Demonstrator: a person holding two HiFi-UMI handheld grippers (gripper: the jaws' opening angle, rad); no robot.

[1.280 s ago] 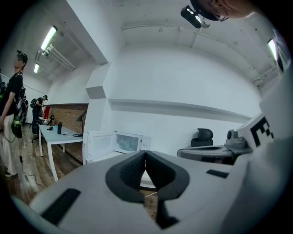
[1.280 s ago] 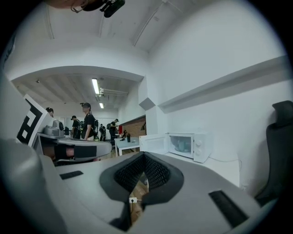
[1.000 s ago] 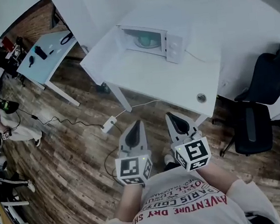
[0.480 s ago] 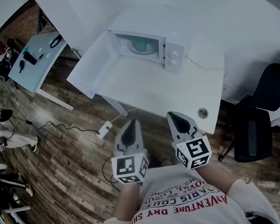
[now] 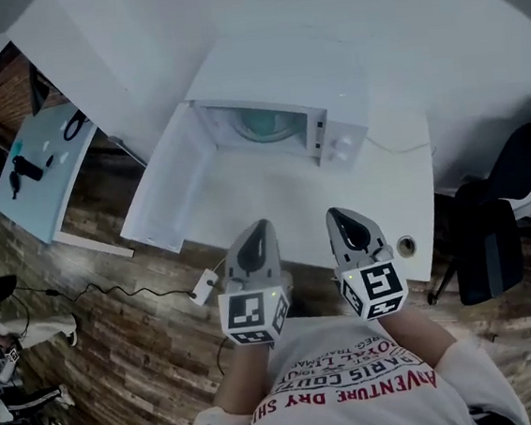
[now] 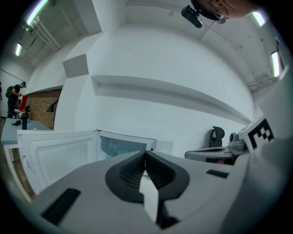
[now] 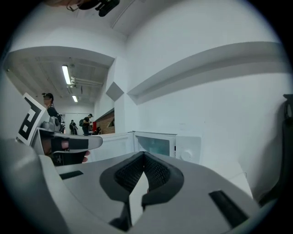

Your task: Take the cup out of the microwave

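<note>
A: What is nearest to the camera?

B: The person's shirt (image 5: 350, 387), white with red letters, at the bottom of the head view. Just in front of it the two grippers are held side by side, near each other but apart, both pointing toward the table.

A: How do the jaws stand?

B: The left gripper (image 5: 261, 224) has its jaws pressed together, with nothing between them. The right gripper (image 5: 333, 213) is the same: its pads meet at the tips and it carries nothing.

A: What lies under them?

B: The wooden floor (image 5: 121, 363), with a white power strip (image 5: 203, 287) and its cable just to the left of the left gripper. In the head view the tips of both grippers reach the near edge of the white table (image 5: 378, 204). A small round hole (image 5: 406, 245) sits in the near right corner of the table.

A: And the thing of the task?

B: The microwave (image 5: 327, 78) stands at the far side of the table, against the white wall. Its door (image 5: 165, 194) is swung wide open to the left. The cup (image 5: 267, 122) is inside the cavity, a pale green shape, well apart from both grippers.

A: Anything at the sides?

B: A black chair (image 5: 495, 239) to the right of the table, and a pale blue desk (image 5: 30, 175) far to the left with some dark small things on it.
</note>
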